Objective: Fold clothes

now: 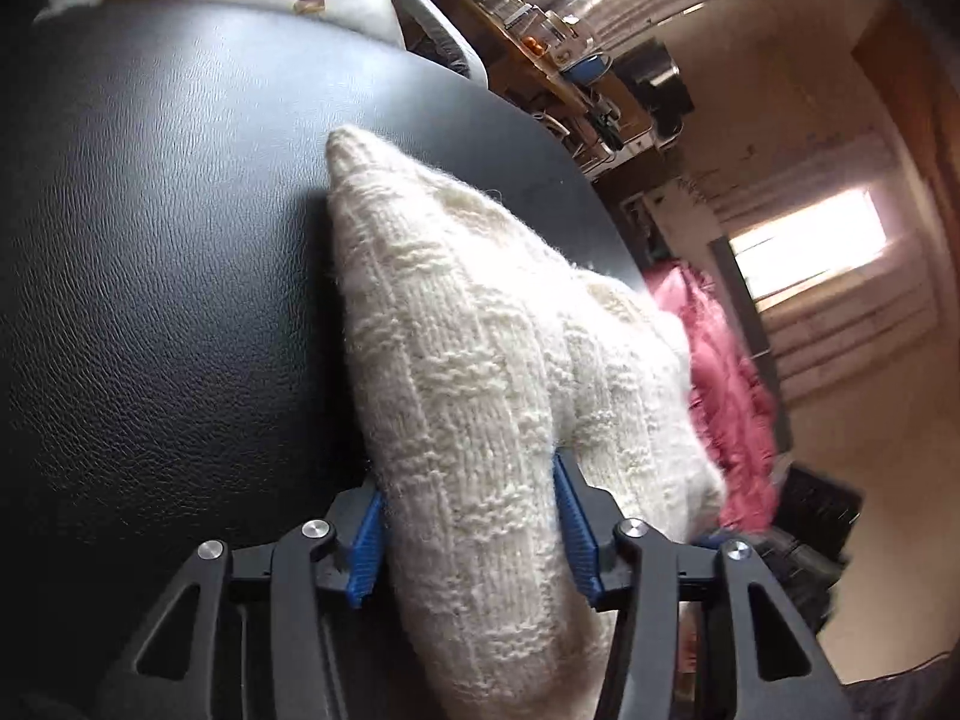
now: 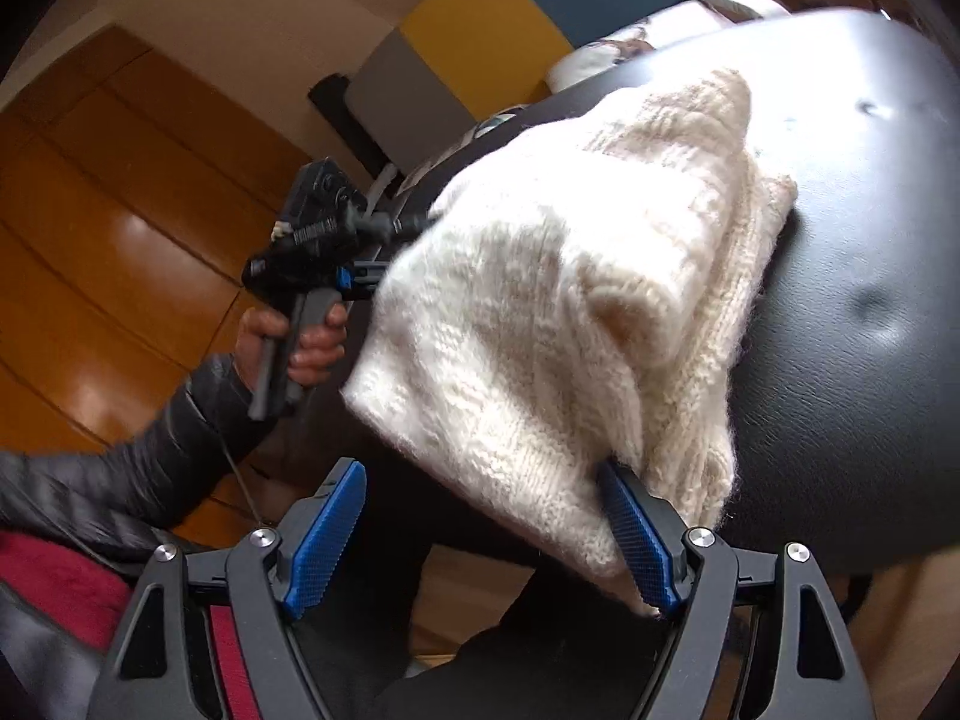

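The cream knitted sweater [image 1: 480, 372] is bunched, half folded, on the black worktop [image 1: 150, 270]; it is straddled unclamped by the left hand-held gripper [image 1: 471, 534], while the right hand-held gripper [image 2: 480, 534] is held apart at its near edge.

No readable text, labels, brands, numbers in either view.
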### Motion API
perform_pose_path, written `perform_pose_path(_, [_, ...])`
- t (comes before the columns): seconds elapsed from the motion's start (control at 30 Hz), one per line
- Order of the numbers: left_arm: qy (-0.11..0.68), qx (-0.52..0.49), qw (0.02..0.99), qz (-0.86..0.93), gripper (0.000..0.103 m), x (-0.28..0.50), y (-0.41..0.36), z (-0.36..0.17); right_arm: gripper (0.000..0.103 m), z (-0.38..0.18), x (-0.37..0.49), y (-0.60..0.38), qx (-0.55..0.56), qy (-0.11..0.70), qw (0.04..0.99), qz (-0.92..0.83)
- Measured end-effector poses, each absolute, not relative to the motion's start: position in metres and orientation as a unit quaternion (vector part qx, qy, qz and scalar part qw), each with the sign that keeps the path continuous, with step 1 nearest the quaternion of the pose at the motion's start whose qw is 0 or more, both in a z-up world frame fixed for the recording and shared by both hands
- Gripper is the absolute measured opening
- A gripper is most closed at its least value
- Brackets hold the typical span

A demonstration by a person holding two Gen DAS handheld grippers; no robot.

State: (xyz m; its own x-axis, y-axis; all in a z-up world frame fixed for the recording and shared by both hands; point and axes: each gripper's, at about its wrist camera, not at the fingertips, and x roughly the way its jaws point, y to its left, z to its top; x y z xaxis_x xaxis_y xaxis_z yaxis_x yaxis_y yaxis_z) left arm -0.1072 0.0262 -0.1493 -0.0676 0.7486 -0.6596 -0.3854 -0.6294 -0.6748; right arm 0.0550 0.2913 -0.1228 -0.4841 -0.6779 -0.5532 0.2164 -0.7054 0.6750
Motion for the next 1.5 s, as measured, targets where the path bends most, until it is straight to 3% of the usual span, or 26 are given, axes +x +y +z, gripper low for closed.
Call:
perform_pose_path(0.1, [-0.155,-0.553,0.395,0.717,0.051,-0.106,0.028,-0.146,0.103,-0.106,0.061,0.321,0.384,-0.294,0.227,-0.846])
perform_pose_path(0.27, [-0.141,-0.543,0.393,0.729,0.053,-0.101,0.03,-0.144,0.103,-0.121,0.038,0.352,0.4,-0.339,0.168,-0.835])
perform_pose_path(0.47, [-0.117,-0.532,0.389,0.742,0.057,-0.097,0.035,-0.136,0.103,-0.14,-0.005,0.353,0.44,-0.368,0.191,-0.797])
perform_pose_path(0.63, [-0.088,-0.5,0.377,0.775,0.068,-0.089,0.035,-0.132,0.103,-0.157,-0.037,0.32,0.456,-0.384,0.187,-0.781])
perform_pose_path(0.87, [-0.083,-0.499,0.369,0.78,0.068,-0.085,0.032,-0.13,0.103,-0.161,-0.025,0.323,0.395,-0.422,0.188,-0.794])
perform_pose_path(1.07, [-0.143,-0.545,0.348,0.749,0.071,-0.092,0.026,-0.142,0.103,-0.156,-0.029,0.298,0.433,-0.347,0.194,-0.809])
perform_pose_path(1.1, [-0.141,-0.534,0.349,0.757,0.071,-0.089,0.028,-0.142,0.099,-0.156,-0.029,0.298,0.432,-0.353,0.187,-0.808])
perform_pose_path(1.13, [-0.137,-0.524,0.356,0.762,0.068,-0.085,0.03,-0.142,0.075,-0.157,-0.028,0.299,0.434,-0.354,0.175,-0.81])
perform_pose_path(1.17, [-0.133,-0.513,0.365,0.765,0.06,-0.081,0.032,-0.142,0.058,-0.16,-0.026,0.3,0.433,-0.361,0.172,-0.808])
perform_pose_path(1.27, [-0.14,-0.492,0.362,0.779,0.044,-0.07,0.03,-0.138,0.055,-0.164,-0.021,0.297,0.423,-0.362,0.166,-0.814])
perform_pose_path(1.5, [-0.175,-0.459,0.4,0.774,0.04,-0.07,0.042,-0.116,0.052,-0.149,-0.011,0.296,0.402,-0.342,0.165,-0.833])
